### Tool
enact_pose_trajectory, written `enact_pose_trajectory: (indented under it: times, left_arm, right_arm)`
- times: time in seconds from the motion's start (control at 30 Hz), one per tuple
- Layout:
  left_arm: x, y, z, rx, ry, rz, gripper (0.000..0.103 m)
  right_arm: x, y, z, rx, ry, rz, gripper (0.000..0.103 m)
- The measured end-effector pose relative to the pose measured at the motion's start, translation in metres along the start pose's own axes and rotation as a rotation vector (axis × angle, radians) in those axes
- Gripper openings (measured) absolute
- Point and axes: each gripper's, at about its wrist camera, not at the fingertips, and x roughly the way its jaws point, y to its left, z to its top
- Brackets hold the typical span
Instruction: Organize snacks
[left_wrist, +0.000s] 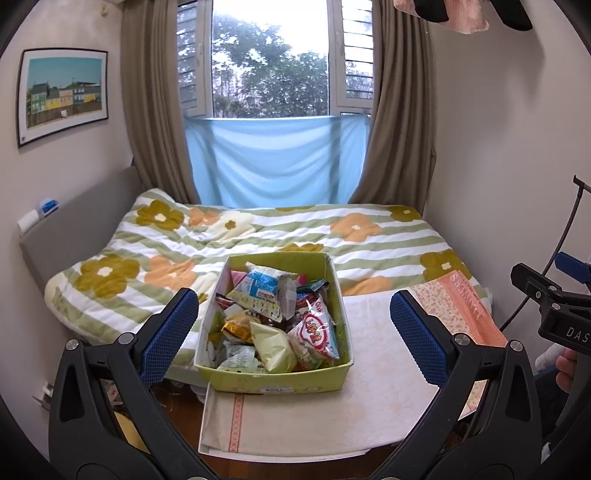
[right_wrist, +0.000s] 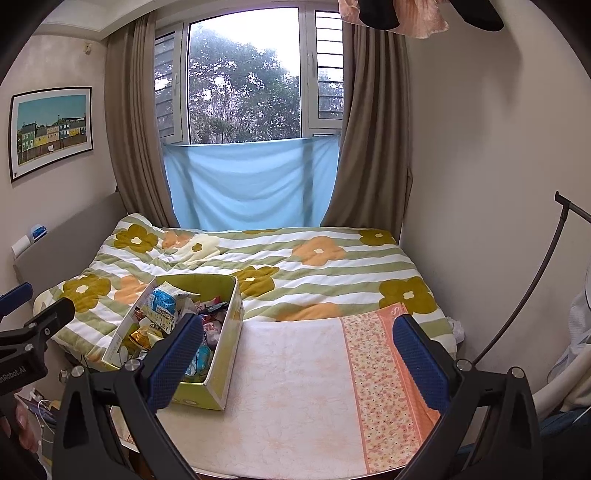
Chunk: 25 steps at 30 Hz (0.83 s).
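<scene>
Here, left gripper (left_wrist: 294, 334) held with blue-padded jaws spread wide, nothing between them, hovering above a green cardboard box (left_wrist: 273, 380) heaped with snack packets (left_wrist: 275, 321). Right gripper (right_wrist: 301, 363) likewise spread and bare, over a pale cloth (right_wrist: 288, 398) covering a table. Box at the cloth's left edge, beside a flowered striped quilt (right_wrist: 314, 273).

A yellow-green box (left_wrist: 271, 380) holds snack packets (left_wrist: 275, 317) in blue, white, red and gold. It sits on a pale peach worktop cloth (right_wrist: 291, 391) with an orange floral band (right_wrist: 384, 387) right of the box. Behind the box, the quilt (left_wrist: 369, 243) has green-white stripes with olive and orange flowers. Tongs pads (left_wrist: 168, 336) are blue.
</scene>
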Motion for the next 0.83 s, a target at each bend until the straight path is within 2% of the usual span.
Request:
enact_pose_trajectory:
  times: [0.5, 0.7, 0.83]
  left_arm:
    - [0.001, 0.008, -0.0025, 0.009, -0.015, 0.028, 0.103]
    - [0.0056, 0.0077, -0.0067, 0.0, 0.004, -0.009, 0.103]
    - [0.0092, 0.0061, -0.0077, 0.0, 0.013, 0.001, 0.103]
  right_arm:
    - [0.0018, 0.0064, -0.0017, 0.015, 0.009, -0.013, 0.102]
    - [0.0031, 0.0044, -0.0018, 0.019, 0.018, -0.014, 0.102]
    - [0.0074, 0.0043, -0.0012, 0.019, 0.028, -0.016, 0.102]
